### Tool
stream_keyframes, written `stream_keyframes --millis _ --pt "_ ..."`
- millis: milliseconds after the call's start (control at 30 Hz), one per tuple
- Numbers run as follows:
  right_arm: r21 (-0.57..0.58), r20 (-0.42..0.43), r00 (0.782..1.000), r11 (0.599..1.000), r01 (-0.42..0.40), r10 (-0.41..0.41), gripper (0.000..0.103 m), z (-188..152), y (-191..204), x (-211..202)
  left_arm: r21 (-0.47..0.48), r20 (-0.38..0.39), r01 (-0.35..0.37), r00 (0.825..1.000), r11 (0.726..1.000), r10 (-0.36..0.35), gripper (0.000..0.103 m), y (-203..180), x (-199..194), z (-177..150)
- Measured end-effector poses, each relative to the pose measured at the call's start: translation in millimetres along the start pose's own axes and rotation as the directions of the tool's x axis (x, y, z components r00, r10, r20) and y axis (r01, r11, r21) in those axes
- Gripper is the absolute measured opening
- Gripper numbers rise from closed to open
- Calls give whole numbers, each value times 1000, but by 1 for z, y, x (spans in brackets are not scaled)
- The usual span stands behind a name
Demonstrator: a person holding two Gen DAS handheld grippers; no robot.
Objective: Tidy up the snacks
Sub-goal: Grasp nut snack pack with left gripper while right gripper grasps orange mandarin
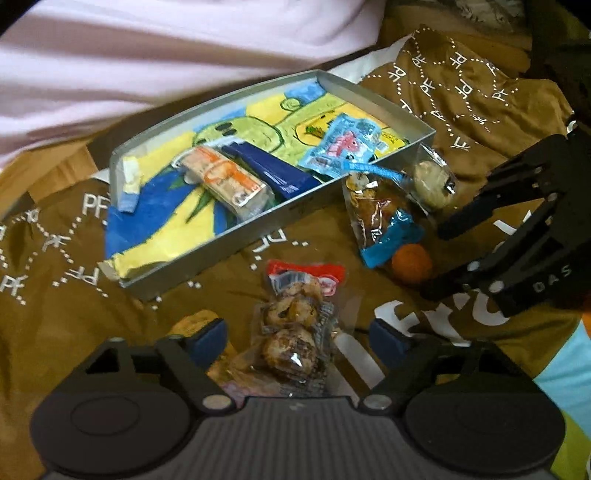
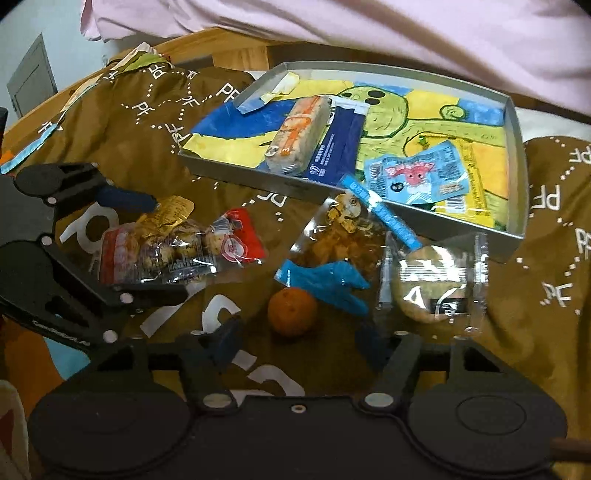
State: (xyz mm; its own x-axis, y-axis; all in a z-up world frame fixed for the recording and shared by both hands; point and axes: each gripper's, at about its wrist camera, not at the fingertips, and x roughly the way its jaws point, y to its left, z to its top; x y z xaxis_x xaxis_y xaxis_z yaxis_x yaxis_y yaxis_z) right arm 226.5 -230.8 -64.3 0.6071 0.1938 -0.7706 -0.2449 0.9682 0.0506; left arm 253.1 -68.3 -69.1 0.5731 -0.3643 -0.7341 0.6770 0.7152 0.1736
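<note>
A grey box (image 1: 280,216) (image 2: 517,122) with a yellow and blue drawing inside holds an orange-striped bar (image 1: 225,181) (image 2: 299,136), a navy packet (image 1: 273,171) (image 2: 338,147) and a light-blue packet (image 1: 343,144) (image 2: 413,177). On the brown cloth lie a red-topped cookie bag (image 1: 295,321) (image 2: 177,251), a blue-edged snack bag (image 1: 380,214) (image 2: 340,251), a round cookie pack (image 1: 432,181) (image 2: 432,288) and a small orange (image 1: 412,260) (image 2: 291,310). My left gripper (image 1: 297,338) (image 2: 157,245) is open around the cookie bag. My right gripper (image 2: 299,341) (image 1: 430,260) is open just before the orange.
A brown printed cloth (image 1: 66,295) (image 2: 140,122) covers the surface. A pink garment (image 1: 147,48) (image 2: 406,29) hangs behind the box. A gold packet (image 2: 171,210) lies beside the cookie bag.
</note>
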Motion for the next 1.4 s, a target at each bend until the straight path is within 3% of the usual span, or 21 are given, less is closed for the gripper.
stream_keyframes --millis 267,367,433,733,1067,1200,1400 --pt "16 7 1000 1000 2 -2 50 4 0 17 33 -56 -34 998 999 36 67 -12 11 5" --pt "12 -1 1000 1000 -1 1 40 4 3 22 -6 -77 -16 997 1000 16 57 -13 13 5" --pt "-2 3 1000 1000 12 -12 36 5 5 21 -36 -80 -20 997 999 17 56 -13 13 5" --pt "33 12 1000 999 -5 5 35 3 3 7 -172 -100 -5 995 985 -12 54 -10 1 9" --pt "48 60 998 999 12 -15 35 -6 3 -25 -186 -143 17 989 982 -44 53 -22 -16 1" --pt "59 97 995 998 15 -21 35 -6 2 -39 -284 -165 75 978 956 -126 53 -17 -25 -2" --pt "49 127 992 999 -1 -5 35 -6 8 -50 -445 -117 140 970 884 -213 52 -5 -43 -12"
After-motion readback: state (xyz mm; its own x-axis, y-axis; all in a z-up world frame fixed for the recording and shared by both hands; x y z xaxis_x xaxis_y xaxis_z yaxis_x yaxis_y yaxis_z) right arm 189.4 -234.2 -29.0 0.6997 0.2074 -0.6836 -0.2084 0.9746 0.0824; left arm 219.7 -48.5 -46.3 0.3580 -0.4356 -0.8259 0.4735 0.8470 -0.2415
